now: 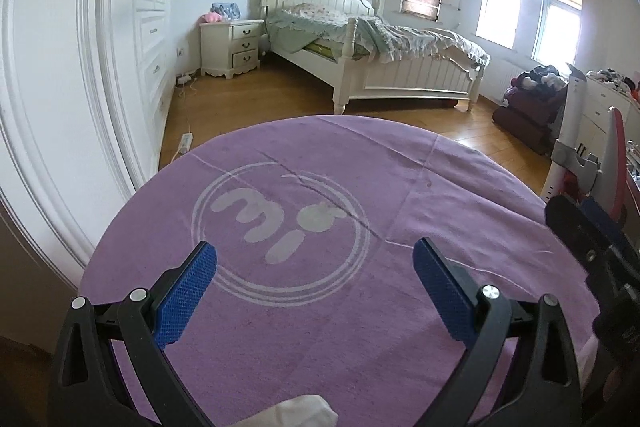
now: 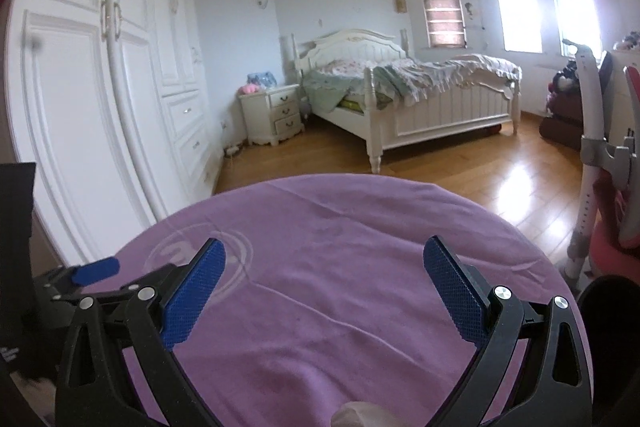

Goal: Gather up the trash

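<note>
The left gripper has its jaws spread wide with nothing between them; its blue pads hang over a purple cloth that covers a round table. The right gripper is likewise wide apart and empty above the same cloth, and its own blue pads touch nothing.

Between the left gripper's fingers lies a pale round logo printed on the cloth. At the near edge of the table, under each gripper, a bit of white crumpled stuff peeks into view; whether it is trash cannot be told. No other loose trash shows on the cloth.

In the left wrist view the right gripper's black body sits at the right edge; in the right wrist view the left gripper shows at the left.

Farther off, a wooden floor runs to a white bed with rumpled covers. A nightstand stands left of the bed, with a pink toy on top. A tall white wardrobe fills the left wall. Bright windows are on the far right, and a dark heap of clothes lies near them.
</note>
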The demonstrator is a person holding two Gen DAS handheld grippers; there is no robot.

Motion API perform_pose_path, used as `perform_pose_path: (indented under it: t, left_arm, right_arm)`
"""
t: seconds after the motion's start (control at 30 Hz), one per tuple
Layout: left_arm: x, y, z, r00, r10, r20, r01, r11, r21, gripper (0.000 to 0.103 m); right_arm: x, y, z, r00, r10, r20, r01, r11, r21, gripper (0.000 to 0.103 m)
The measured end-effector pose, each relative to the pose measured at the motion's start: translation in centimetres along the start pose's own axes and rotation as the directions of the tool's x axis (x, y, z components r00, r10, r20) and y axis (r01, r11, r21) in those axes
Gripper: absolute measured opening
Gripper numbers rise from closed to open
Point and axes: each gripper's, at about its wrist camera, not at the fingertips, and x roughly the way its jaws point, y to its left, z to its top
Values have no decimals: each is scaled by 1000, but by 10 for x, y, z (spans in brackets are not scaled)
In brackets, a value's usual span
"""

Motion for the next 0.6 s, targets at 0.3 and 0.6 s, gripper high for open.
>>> perform_pose_path:
  t: [0.3, 0.6]
  left_arm:
    - [-4, -6, 1, 1000, 18, 10, -18, 999, 31, 98]
    - [-5, -3, 2, 1000, 5, 7, -5, 1000, 9, 98]
  right_arm:
    - [-9, -8, 1, 999, -12, 49, 10, 999, 39, 98]
    - [-12, -8, 0, 998, -16, 53, 14, 999, 38, 98]
